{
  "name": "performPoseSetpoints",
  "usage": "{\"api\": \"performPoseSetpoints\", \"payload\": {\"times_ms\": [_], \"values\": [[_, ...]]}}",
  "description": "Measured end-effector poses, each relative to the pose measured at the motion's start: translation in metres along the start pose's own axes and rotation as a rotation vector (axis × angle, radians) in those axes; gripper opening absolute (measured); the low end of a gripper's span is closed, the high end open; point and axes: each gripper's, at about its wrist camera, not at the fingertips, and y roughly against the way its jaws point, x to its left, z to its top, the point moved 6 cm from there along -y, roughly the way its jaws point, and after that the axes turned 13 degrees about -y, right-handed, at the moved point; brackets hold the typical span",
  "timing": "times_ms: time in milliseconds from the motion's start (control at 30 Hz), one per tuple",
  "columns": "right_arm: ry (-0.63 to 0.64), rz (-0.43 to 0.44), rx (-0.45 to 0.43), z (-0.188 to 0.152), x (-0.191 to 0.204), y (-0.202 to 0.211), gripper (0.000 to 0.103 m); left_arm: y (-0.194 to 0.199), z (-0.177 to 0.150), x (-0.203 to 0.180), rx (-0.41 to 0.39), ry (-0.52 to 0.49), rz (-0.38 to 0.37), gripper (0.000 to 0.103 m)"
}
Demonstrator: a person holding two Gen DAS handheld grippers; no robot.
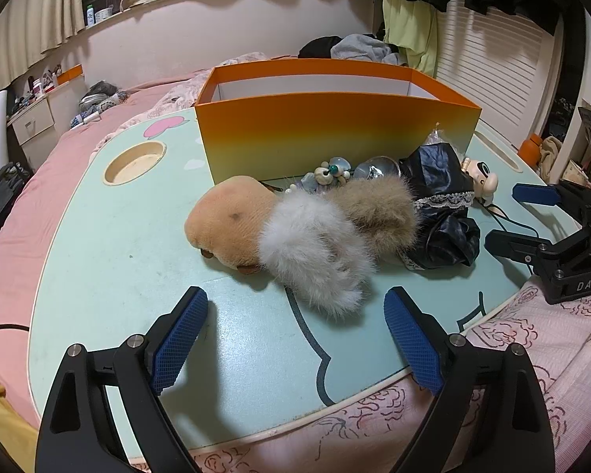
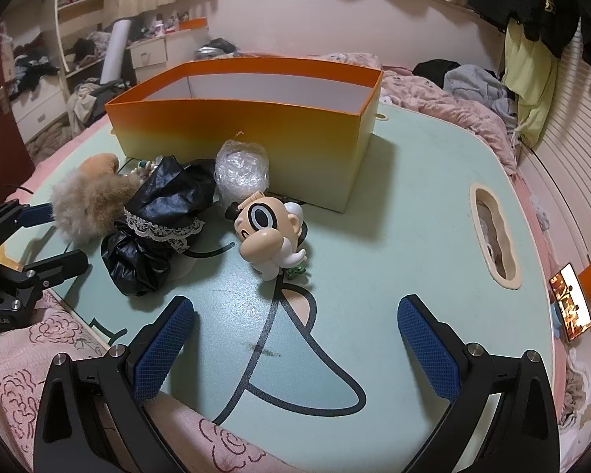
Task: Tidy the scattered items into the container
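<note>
An orange box [image 1: 335,134] [image 2: 240,130] with a white inside stands at the back of the mint lap table [image 1: 98,244] [image 2: 394,216]. In front of it lie a tan plush [image 1: 232,216], a white fur puff [image 1: 311,244], a brown fur puff [image 1: 378,213] [image 2: 86,205], a black lace-trimmed bundle [image 1: 441,205] [image 2: 157,228], a bead charm [image 1: 331,171], a bubble-wrap ball [image 2: 242,171] and a cartoon figure [image 1: 482,181] [image 2: 268,232]. My left gripper [image 1: 295,327] is open just short of the white puff. My right gripper [image 2: 295,339] [image 1: 504,216] is open, nothing between its fingers, short of the figure.
The table rests on a bed with a pink rose-print cover [image 1: 551,335] [image 2: 31,354]. A round cup hole [image 1: 134,161] is at its left, a slot [image 2: 494,236] at its right. A lit phone [image 2: 571,301] leans off the right edge. Clothes [image 2: 472,82] pile behind.
</note>
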Motion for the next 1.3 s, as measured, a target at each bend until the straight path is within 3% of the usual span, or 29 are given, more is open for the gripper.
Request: {"api": "performPoseSetpoints", "payload": {"times_ms": [167, 200, 233, 1000, 1133, 1200, 1300], "values": [[0.002, 0.002, -0.004, 0.001, 0.000, 0.001, 0.103, 0.000, 0.000, 0.000, 0.000, 0.000, 0.001, 0.092], [0.003, 0.002, -0.005, 0.001, 0.000, 0.001, 0.103, -0.001, 0.000, 0.000, 0.005, 0.001, 0.003, 0.102], [0.002, 0.004, -0.007, 0.000, -0.001, 0.002, 0.103, -0.002, -0.001, 0.001, 0.013, 0.007, 0.003, 0.103], [0.028, 0.030, -0.027, 0.002, 0.004, 0.002, 0.103, -0.001, -0.004, 0.004, 0.019, 0.011, 0.000, 0.103], [0.025, 0.030, -0.039, 0.001, 0.005, 0.005, 0.103, 0.007, -0.004, 0.011, -0.022, 0.045, -0.007, 0.101], [0.028, 0.029, -0.070, 0.002, 0.006, 0.011, 0.102, 0.014, -0.002, 0.015, -0.059, 0.058, -0.011, 0.095], [0.050, 0.030, -0.129, 0.006, 0.009, 0.022, 0.094, 0.020, 0.001, 0.016, -0.090, 0.058, -0.019, 0.094]]}}
